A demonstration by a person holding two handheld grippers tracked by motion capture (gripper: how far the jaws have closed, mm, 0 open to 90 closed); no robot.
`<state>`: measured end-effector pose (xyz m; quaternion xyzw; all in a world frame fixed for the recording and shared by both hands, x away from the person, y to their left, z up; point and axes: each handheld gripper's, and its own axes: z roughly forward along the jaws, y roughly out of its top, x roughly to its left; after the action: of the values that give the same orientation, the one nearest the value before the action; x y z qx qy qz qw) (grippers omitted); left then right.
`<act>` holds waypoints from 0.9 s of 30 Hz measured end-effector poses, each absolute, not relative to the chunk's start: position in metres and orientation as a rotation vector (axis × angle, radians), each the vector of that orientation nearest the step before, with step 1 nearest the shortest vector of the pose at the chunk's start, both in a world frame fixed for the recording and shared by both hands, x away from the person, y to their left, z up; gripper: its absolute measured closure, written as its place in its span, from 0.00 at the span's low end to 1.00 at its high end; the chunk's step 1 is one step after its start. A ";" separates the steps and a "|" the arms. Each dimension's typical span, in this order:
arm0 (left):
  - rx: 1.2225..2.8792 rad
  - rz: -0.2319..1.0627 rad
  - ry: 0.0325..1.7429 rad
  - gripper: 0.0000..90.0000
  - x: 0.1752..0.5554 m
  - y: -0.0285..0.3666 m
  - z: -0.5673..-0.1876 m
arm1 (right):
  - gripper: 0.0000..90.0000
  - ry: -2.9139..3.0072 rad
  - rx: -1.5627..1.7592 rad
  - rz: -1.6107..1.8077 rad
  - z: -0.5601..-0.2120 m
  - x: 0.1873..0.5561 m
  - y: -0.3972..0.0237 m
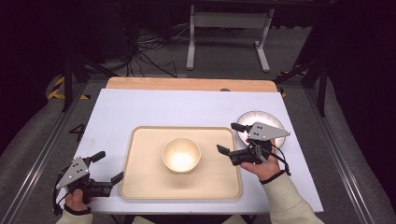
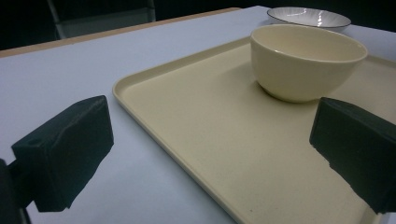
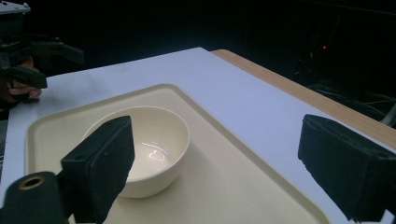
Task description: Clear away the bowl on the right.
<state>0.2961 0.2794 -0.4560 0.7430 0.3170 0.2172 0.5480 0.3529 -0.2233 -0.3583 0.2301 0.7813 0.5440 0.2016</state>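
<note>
Two hand-held grippers were up, both with jaws spread wide and gripping nothing. You had the left hand-held gripper (image 1: pixel 106 166) at about 8 o'clock, just off the tray (image 1: pixel 144 184), and the right hand-held gripper (image 1: pixel 230 138) at 3 o'clock over the tray's edge, aimed at the bowl (image 1: pixel 181 155), probably lining up a grab. The bowl sat mid-tray. The striped plate (image 1: pixel 252 117) at 2 o'clock on the surface (image 1: pixel 140 107) was partly hidden by your right hand-held gripper.
</note>
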 end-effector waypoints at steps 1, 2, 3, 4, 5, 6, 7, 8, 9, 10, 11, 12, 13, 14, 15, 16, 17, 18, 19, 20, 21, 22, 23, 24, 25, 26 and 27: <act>1.761 0.514 0.750 0.00 0.296 0.279 -0.456 | 0.10 2.175 0.645 1.520 -0.359 0.352 -0.226; 1.760 0.513 0.750 0.00 0.297 0.279 -0.456 | 0.09 2.166 0.652 1.514 -0.359 0.351 -0.229; 1.760 0.513 0.750 0.00 0.297 0.279 -0.456 | 0.09 2.160 0.657 1.518 -0.360 0.350 -0.232; 1.764 0.513 0.749 0.00 0.297 0.279 -0.456 | 0.08 2.156 0.662 1.518 -0.361 0.350 -0.234; 1.759 0.518 0.749 0.00 0.297 0.279 -0.456 | 0.08 2.155 0.672 1.516 -0.361 0.349 -0.235; 1.758 0.515 0.751 0.00 0.297 0.279 -0.456 | 0.08 2.153 0.682 1.509 -0.362 0.349 -0.237; 1.763 0.512 0.749 0.00 0.297 0.279 -0.456 | 0.08 2.150 0.684 1.503 -0.362 0.349 -0.239; 1.761 0.509 0.750 0.00 0.297 0.279 -0.456 | 0.08 2.143 0.695 1.504 -0.362 0.348 -0.241; 1.761 0.510 0.751 0.00 0.297 0.279 -0.456 | 0.08 2.136 0.701 1.507 -0.363 0.348 -0.243; 1.761 0.510 0.751 0.00 0.297 0.278 -0.456 | 0.08 2.126 0.701 1.506 -0.363 0.347 -0.245; 1.756 0.512 0.752 0.00 0.298 0.278 -0.456 | 0.08 2.117 0.701 1.504 -0.363 0.347 -0.247; 1.756 0.513 0.753 0.00 0.298 0.278 -0.456 | 0.08 2.105 0.707 1.501 -0.364 0.346 -0.249; 1.756 0.513 0.752 0.00 0.298 0.278 -0.456 | 0.08 2.098 0.712 1.501 -0.366 0.345 -0.250; 1.757 0.513 0.752 0.00 0.298 0.278 -0.456 | 0.07 2.088 0.716 1.510 -0.367 0.344 -0.252; 1.758 0.512 0.751 0.00 0.298 0.278 -0.456 | 0.07 2.077 0.716 1.517 -0.369 0.344 -0.253; 1.757 0.513 0.751 0.00 0.298 0.278 -0.456 | 0.07 2.071 0.722 1.520 -0.371 0.343 -0.255; 1.759 0.510 0.753 0.00 0.297 0.278 -0.456 | 0.07 2.067 0.722 1.529 -0.373 0.342 -0.256; 1.759 0.510 0.753 0.00 0.297 0.278 -0.456 | 0.07 2.067 0.722 1.529 -0.373 0.342 -0.256; 1.759 0.512 0.752 0.00 0.297 0.279 -0.456 | 0.08 2.055 0.724 1.533 -0.375 0.342 -0.258; 1.760 0.512 0.752 0.00 0.297 0.279 -0.456 | 0.08 2.041 0.724 1.544 -0.378 0.341 -0.260; 1.760 0.512 0.752 0.00 0.297 0.279 -0.456 | 0.08 2.036 0.725 1.545 -0.379 0.340 -0.261; 1.761 0.515 0.753 0.00 0.297 0.279 -0.456 | 0.08 2.029 0.727 1.545 -0.381 0.339 -0.262; 1.755 0.518 0.753 0.00 0.297 0.279 -0.456 | 0.08 2.020 0.728 1.547 -0.382 0.339 -0.263; 1.745 0.518 0.756 0.00 0.297 0.278 -0.456 | 0.08 2.011 0.728 1.549 -0.384 0.339 -0.265; 1.737 0.516 0.762 0.00 0.296 0.278 -0.456 | 0.08 2.006 0.735 1.552 -0.385 0.338 -0.266; 1.734 0.516 0.766 0.00 0.296 0.279 -0.456 | 0.08 2.000 0.745 1.558 -0.388 0.338 -0.268; 1.734 0.516 0.766 0.00 0.296 0.279 -0.456 | 0.08 1.992 0.751 1.562 -0.389 0.338 -0.268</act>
<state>0.2960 0.2790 -0.4560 0.7342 0.3244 0.2183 0.5550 0.3379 -0.2683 -0.3889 0.2754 0.7308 0.5732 0.2479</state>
